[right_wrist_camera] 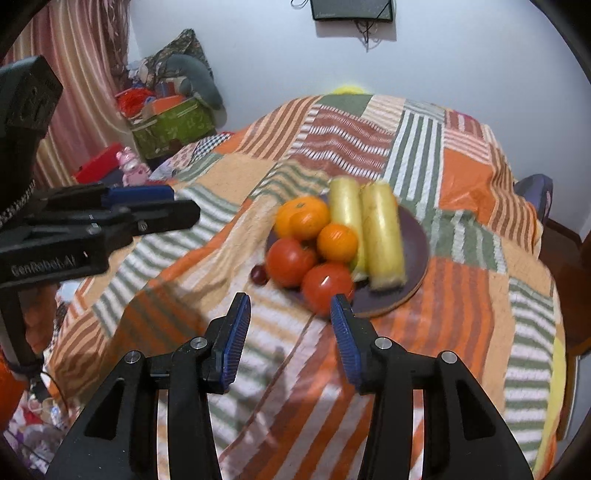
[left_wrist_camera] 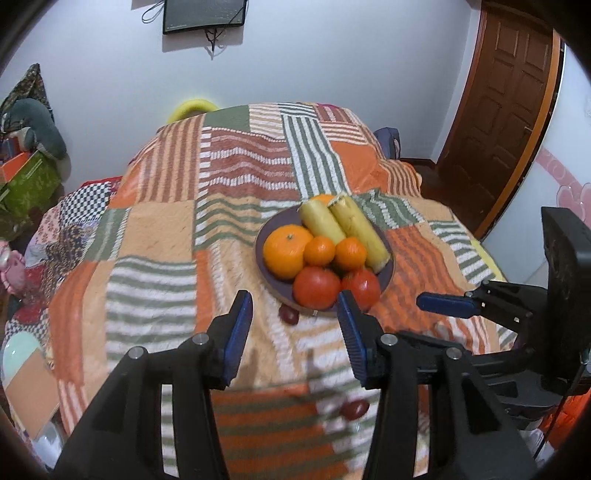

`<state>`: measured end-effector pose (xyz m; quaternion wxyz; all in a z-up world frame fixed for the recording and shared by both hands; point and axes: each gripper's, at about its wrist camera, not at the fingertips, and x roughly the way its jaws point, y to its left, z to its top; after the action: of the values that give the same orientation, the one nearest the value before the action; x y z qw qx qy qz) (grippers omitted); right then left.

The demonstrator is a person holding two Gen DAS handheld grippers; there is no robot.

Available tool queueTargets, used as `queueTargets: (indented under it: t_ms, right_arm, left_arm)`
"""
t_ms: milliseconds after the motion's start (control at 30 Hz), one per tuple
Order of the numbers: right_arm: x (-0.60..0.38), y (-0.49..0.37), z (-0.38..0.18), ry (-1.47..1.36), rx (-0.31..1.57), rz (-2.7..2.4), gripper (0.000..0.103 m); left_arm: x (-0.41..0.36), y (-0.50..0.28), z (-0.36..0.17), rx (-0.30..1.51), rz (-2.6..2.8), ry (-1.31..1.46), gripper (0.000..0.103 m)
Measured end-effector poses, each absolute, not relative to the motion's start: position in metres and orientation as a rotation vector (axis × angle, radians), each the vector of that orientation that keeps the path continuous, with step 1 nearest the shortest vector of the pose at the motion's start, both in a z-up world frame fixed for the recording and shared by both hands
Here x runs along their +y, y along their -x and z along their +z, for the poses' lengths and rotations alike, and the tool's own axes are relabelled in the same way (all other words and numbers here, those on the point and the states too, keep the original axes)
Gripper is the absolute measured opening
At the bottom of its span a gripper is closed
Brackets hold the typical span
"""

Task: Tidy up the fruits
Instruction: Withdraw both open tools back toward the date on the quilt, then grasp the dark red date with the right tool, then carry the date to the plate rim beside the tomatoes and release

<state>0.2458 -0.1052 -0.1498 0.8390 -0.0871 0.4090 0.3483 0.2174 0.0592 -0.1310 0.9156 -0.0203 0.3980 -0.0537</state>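
A dark purple plate [left_wrist_camera: 266, 236] [right_wrist_camera: 417, 236] sits on the patchwork cloth. It holds several oranges [left_wrist_camera: 284, 251] [right_wrist_camera: 338, 242], two red tomatoes [left_wrist_camera: 317, 287] [right_wrist_camera: 290, 262] and two long pale-yellow fruits [left_wrist_camera: 358, 229] [right_wrist_camera: 382, 236]. One small dark red fruit [left_wrist_camera: 288, 314] [right_wrist_camera: 259, 275] lies on the cloth by the plate's near rim, another [left_wrist_camera: 354, 409] closer to me. My left gripper [left_wrist_camera: 293, 299] [right_wrist_camera: 184, 205] hovers open just short of the plate, nothing between its pads. My right gripper [right_wrist_camera: 289, 301] is open and empty too, in front of the tomatoes; its blue finger [left_wrist_camera: 447, 305] shows at the right.
The patchwork cloth [left_wrist_camera: 159, 229] drapes over a rounded table. A green box [right_wrist_camera: 173, 125] with clutter and a pink toy [right_wrist_camera: 130, 168] stand at the left by a curtain. A brown door [left_wrist_camera: 502, 110] is at the right, a screen [left_wrist_camera: 205, 14] on the wall.
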Motion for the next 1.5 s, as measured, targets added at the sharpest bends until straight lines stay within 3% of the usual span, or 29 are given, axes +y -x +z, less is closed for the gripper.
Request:
queueTargets:
  t_ms: [667,767,867,1500]
  right_arm:
    - [-0.063,-0.208,-0.206,0.219,1.044,0.786,0.041]
    - [-0.058,-0.206,-0.211,0.243,1.049,0.781,0.031]
    - [-0.060,-0.207,-0.210,0.245,1.037,0.789,0.025]
    - [-0.132,-0.260,-0.172,0.082,0.918,0.689,0.025]
  left_arm:
    - [0.085,-0.154,-0.194,0.952,-0.076,0.075,0.052]
    - [0.086,-0.155,-0.197,0.961,-0.069,0.079,0.052]
    - [0.085,-0.161,-0.201,0.973,-0.064,0.078,0.052]
    - [0.057,-0.255,-0.212,1.002,-0.146,0.067,0.049]
